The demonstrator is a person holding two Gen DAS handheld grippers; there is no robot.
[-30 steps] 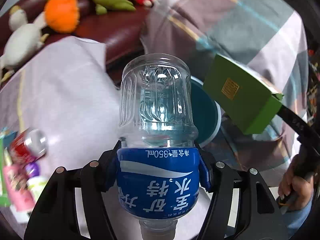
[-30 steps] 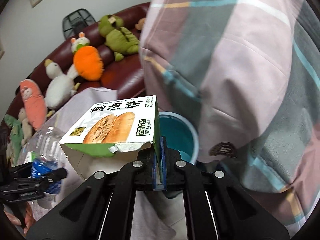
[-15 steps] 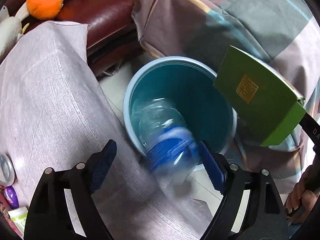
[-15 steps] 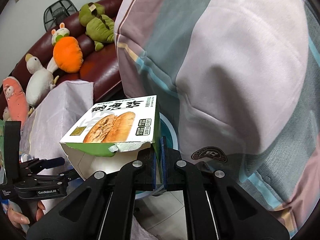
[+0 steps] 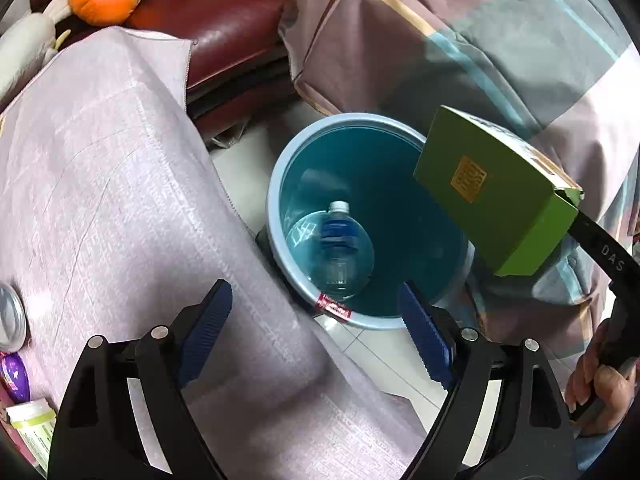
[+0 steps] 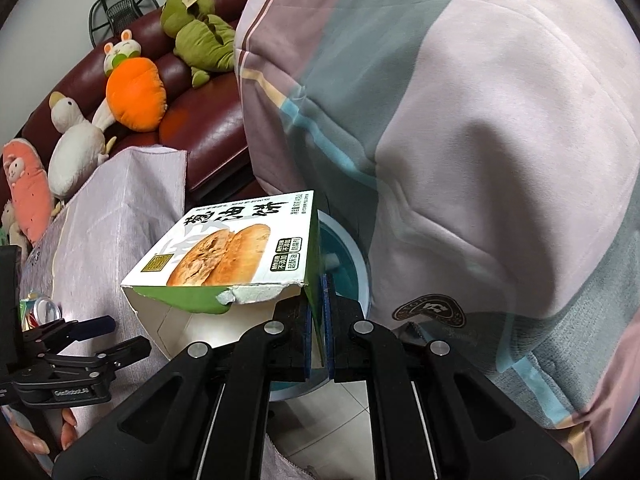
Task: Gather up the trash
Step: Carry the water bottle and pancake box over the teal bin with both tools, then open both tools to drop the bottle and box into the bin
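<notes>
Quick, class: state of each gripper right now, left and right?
Left gripper: open, holding nothing; the bottle lies in the bin.
Right gripper: closed on a flap of the food box.

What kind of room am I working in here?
Probably a home living room: a dark red leather sofa lined with plush toys, a cloth-covered table, and a blue trash bin on tiled floor.

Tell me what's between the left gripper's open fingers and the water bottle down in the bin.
In the left wrist view, only the bin's near rim, with a red sticker, lies between the left gripper and the water bottle.
</notes>
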